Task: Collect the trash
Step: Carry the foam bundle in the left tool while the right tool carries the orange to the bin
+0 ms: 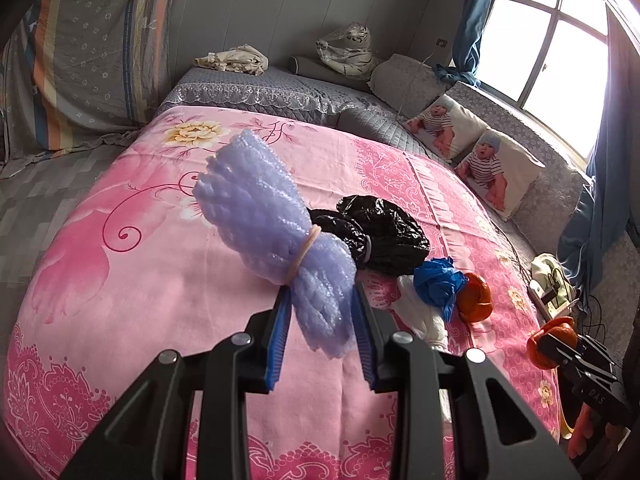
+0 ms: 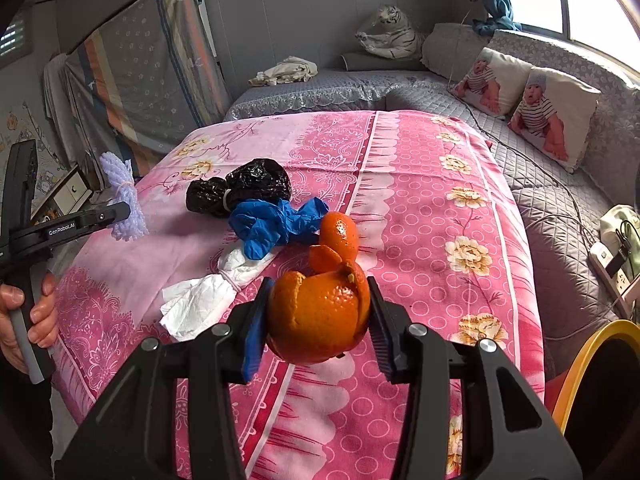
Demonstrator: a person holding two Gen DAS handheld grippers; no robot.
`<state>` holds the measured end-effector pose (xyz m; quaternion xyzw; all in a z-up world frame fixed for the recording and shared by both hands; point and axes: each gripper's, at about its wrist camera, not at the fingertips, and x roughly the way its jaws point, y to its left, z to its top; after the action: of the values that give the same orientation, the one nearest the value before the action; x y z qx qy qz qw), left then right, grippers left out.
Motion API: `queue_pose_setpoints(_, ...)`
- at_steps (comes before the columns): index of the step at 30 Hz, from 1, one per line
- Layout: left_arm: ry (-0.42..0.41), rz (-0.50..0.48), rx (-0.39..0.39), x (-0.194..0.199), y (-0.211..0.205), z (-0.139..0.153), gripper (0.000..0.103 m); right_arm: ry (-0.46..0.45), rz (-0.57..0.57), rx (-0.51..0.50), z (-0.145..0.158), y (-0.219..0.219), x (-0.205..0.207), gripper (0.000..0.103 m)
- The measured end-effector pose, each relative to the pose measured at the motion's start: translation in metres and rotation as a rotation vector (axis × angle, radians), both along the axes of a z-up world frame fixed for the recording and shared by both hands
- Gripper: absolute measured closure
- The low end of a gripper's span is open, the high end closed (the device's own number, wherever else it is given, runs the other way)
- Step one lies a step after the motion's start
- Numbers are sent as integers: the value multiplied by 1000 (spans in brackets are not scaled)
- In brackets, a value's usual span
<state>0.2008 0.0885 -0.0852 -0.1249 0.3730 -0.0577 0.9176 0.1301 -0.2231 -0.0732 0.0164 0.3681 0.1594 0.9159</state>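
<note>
the left claw (image 1: 322, 312) grips the purple foam net (image 1: 264, 208) by its tail, lifted off the bed (image 2: 420, 208). the right claw (image 2: 318, 312) clamps an orange peel (image 2: 316, 312), probably to carry it to the yellow bin (image 2: 580, 364) at its right.

The right tongs (image 2: 318, 312) grip an orange peel (image 2: 320, 316) above the pink bed (image 2: 420, 200) — behind lie a second peel (image 2: 340, 234), blue glove (image 2: 276, 220), black bag (image 2: 244, 186) and white tissue (image 2: 200, 304); the left tongs (image 2: 120, 212) hold purple foam netting (image 2: 122, 196).
</note>
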Motion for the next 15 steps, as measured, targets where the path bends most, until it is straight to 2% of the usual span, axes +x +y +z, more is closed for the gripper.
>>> queue_pose_setpoints(15, -54, -54, 5, -35, -18, 14, 74, -23, -47, 44, 8, -21, -21, 61)
